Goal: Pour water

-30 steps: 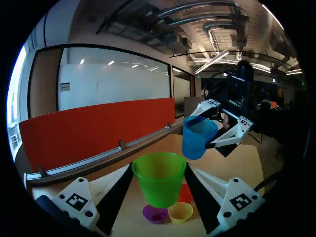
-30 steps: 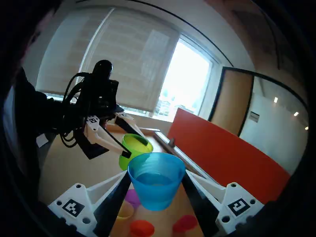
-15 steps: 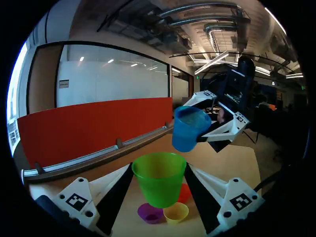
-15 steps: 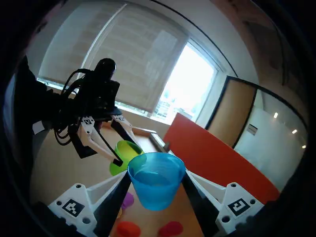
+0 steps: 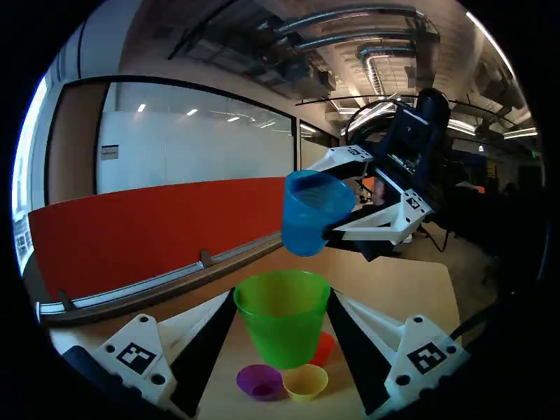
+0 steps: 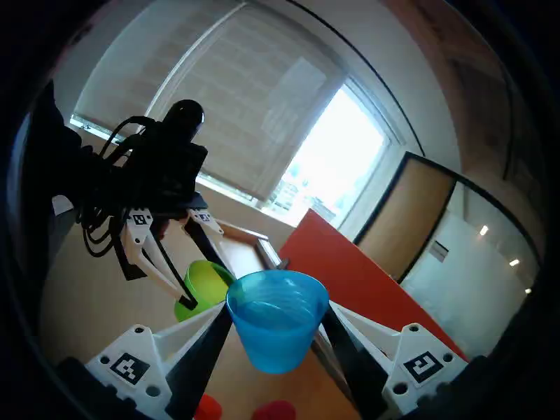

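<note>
My left gripper (image 5: 283,323) is shut on a green cup (image 5: 283,316), held upright above the wooden table (image 5: 406,280). Above and behind it hangs a blue cup (image 5: 311,211), pinched by the right gripper (image 5: 329,224) and leaning slightly left. In the right gripper view that blue cup (image 6: 277,327) sits between the fingers of my right gripper (image 6: 277,323) with water in it. Lower left of it are the green cup (image 6: 204,285) and the left gripper (image 6: 196,290) that holds it.
Small purple (image 5: 259,381), yellow (image 5: 304,382) and red (image 5: 323,347) cups stand on the table below the green cup. An orange partition (image 5: 154,227) with a metal rail runs along the table's far edge. A window with a blind (image 6: 231,126) lies behind the left gripper.
The blue cup has risen and shifted left, now higher over the green cup. The green cup stays in my left gripper. In the right gripper view the table has dropped lower.
</note>
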Motion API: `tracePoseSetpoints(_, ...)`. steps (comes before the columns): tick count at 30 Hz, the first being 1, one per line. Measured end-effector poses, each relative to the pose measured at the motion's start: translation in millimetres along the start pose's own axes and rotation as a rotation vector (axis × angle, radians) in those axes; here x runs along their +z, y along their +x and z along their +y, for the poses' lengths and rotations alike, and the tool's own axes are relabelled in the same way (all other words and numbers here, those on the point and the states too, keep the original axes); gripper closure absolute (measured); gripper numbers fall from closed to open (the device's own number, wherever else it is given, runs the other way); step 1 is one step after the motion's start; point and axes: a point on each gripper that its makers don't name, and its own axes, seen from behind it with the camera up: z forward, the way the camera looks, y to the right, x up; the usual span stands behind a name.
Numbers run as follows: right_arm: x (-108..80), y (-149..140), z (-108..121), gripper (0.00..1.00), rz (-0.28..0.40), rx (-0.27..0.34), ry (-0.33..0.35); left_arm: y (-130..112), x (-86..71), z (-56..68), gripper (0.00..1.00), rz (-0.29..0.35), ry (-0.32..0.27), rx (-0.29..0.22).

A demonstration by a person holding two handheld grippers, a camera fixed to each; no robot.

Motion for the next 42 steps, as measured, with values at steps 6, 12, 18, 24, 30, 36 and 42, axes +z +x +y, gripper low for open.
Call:
tracePoseSetpoints(6, 3.2, 1.6, 6.9, 0.1, -0.01, -0.059, -0.007, 3.2, 2.0, 3.9, 0.11, 0.005, -0.007, -0.001)
tracePoseSetpoints(12, 8.2, 4.5, 10.3, 0.1, -0.015, -0.098, -0.005, 5.6, 4.2, 7.9, 0.11, 0.007, -0.015, -0.002)
tracePoseSetpoints(18, 13.4, 7.7, 15.6, 0.1, -0.021, -0.146, -0.009, 5.7, 6.8, 11.8, 0.11, 0.005, -0.023, 0.003)
tracePoseSetpoints(24, 18.2, 8.9, 18.7, 0.1, -0.03, -0.194, -0.01, 5.0, 9.7, 11.6, 0.11, 0.005, -0.025, -0.001)
tracePoseSetpoints(30, 23.0, 9.0, 21.0, 0.1, -0.041, -0.24, -0.014, 3.8, 11.0, 11.7, 0.11, 0.005, -0.028, -0.001)
tracePoseSetpoints(36, 28.3, 11.6, 22.7, 0.1, -0.042, -0.271, -0.017, 3.2, 12.7, 12.5, 0.11, 0.005, -0.032, -0.003)
tracePoseSetpoints(42, 32.4, 12.9, 23.2, 0.1, -0.053, -0.318, -0.016, 3.3, 14.3, 13.9, 0.11, 0.006, -0.034, -0.001)
